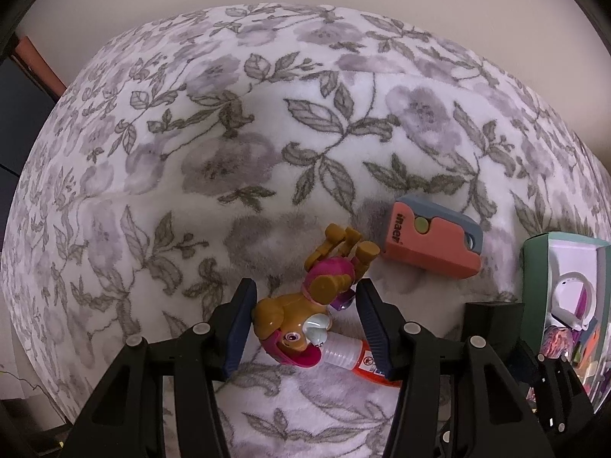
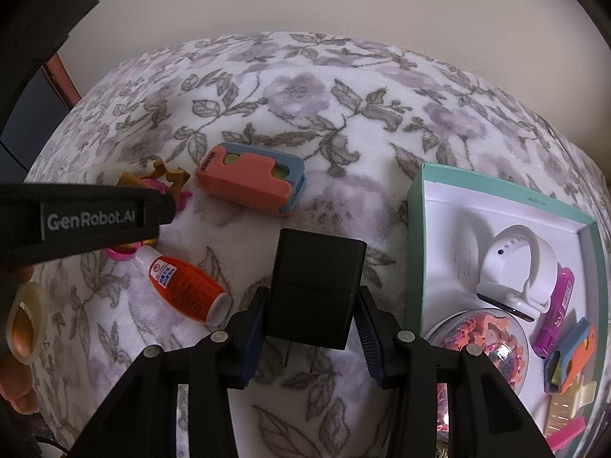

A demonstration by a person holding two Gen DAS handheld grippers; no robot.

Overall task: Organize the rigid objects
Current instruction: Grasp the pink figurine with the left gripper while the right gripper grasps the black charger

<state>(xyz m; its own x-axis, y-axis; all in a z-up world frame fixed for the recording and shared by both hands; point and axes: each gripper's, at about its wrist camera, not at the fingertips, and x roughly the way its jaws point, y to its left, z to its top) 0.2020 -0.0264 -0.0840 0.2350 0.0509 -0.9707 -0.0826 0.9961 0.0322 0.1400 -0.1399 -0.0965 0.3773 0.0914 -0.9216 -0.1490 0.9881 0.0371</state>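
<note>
A brown and pink toy dog (image 1: 305,305) lies on its back on the floral blanket, legs toward the wall. My left gripper (image 1: 305,290) points down over it with both pads against its head and body, shut on it. In the right wrist view the left gripper's black body (image 2: 91,221) covers most of the toy dog (image 2: 168,175). My right gripper (image 2: 312,297) is shut on a black rectangular box (image 2: 317,286), one pad on each side. An orange bottle (image 2: 187,286) with a white cap lies just beside the toy. A salmon and blue block (image 2: 248,179) rests farther back.
An open teal box (image 2: 416,206) at the right holds a white smartwatch (image 2: 511,263), a magenta stick (image 2: 557,309), a clear globe of coloured bits (image 2: 481,336) and an orange-blue piece (image 2: 573,355). A person's fingers (image 2: 19,381) show at the left edge. The wall rises behind the blanket (image 1: 267,133).
</note>
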